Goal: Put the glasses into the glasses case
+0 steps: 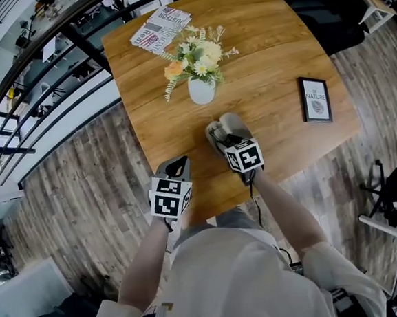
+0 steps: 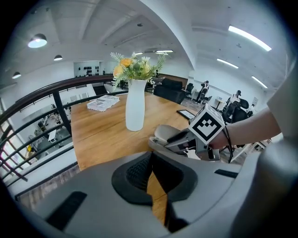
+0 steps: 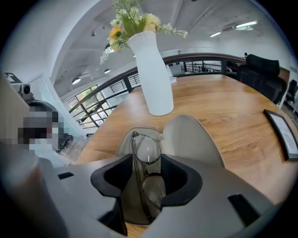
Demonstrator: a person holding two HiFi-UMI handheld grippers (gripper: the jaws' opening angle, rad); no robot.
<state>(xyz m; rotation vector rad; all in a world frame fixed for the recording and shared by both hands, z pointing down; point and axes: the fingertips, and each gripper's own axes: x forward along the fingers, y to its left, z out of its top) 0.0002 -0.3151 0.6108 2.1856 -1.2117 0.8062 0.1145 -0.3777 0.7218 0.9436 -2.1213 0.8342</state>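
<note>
The person's pale shirt (image 1: 251,281) fills the bottom of the head view, both forearms reaching out over the near edge of the round wooden desk (image 1: 264,45). On the far side of the desk lies a folded magazine (image 1: 161,28). Nearer the middle stands a white vase (image 1: 201,90) of yellow and cream flowers (image 1: 193,55), and a dark-framed picture (image 1: 315,99) lies flat to the right.

The left tool (image 1: 177,164) hovers at the desk's near edge, its jaws drawn together on nothing, with only a sliver of wood showing between them. The right tool (image 3: 148,167) is clamped on the glasses (image 3: 146,151), held edge-on. They sit just over the tray of the grey glasses case (image 3: 191,135), which lies open in front of the vase.
</note>
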